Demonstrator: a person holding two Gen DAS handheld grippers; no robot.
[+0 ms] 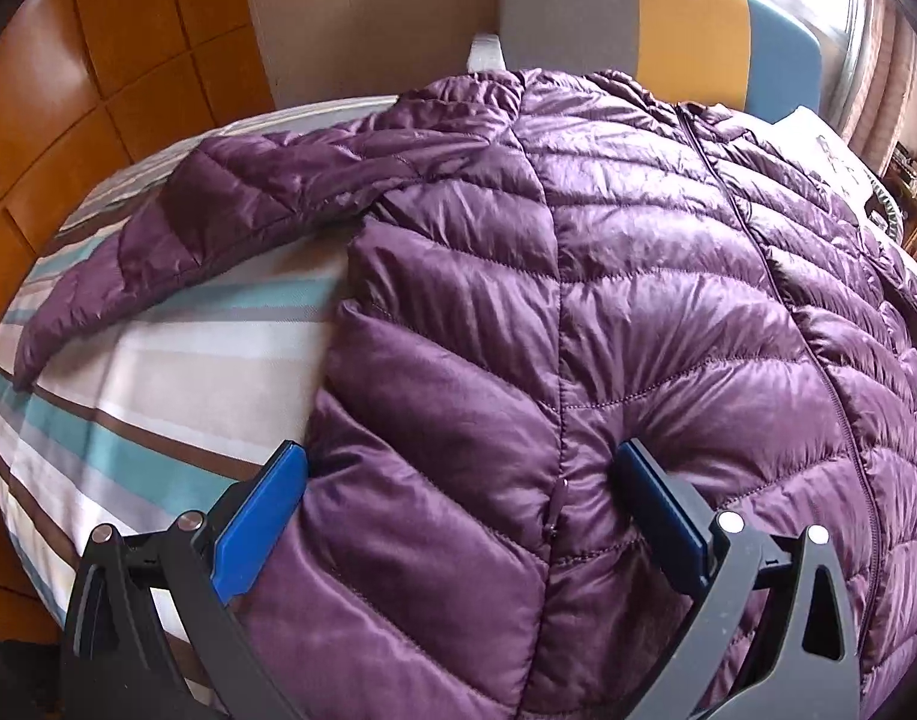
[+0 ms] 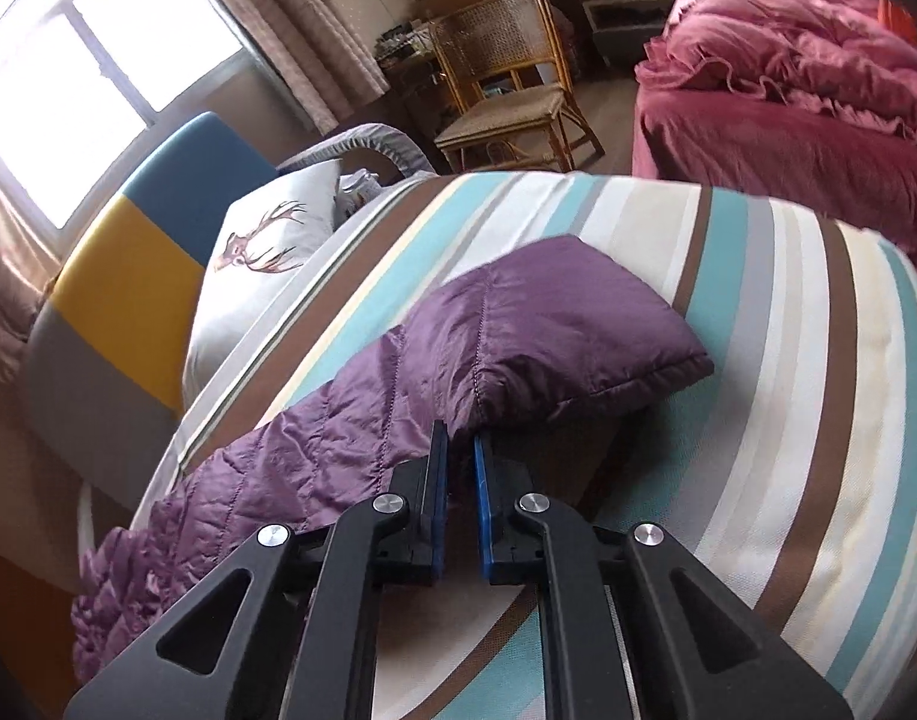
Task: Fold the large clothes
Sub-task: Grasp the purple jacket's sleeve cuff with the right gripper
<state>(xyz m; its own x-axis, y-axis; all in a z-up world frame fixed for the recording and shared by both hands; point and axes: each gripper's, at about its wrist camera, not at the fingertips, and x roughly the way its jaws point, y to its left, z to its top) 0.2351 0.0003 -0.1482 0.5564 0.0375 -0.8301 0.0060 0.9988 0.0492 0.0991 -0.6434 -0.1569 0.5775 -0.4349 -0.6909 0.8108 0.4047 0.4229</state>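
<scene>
The left gripper (image 1: 458, 480) stands wide over the hem of the purple jacket (image 1: 578, 300), one pad dented into the padding, the other just off its edge. The right gripper (image 2: 460, 462) is pinched on a sleeve (image 2: 518, 336) edge; the fabric hides its fingertips. The jacket lies front up on the striped bed (image 2: 758, 330). Only the right view shows the pillow (image 2: 278, 228), chair (image 2: 506, 96) and red bedding (image 2: 788, 90).
</scene>
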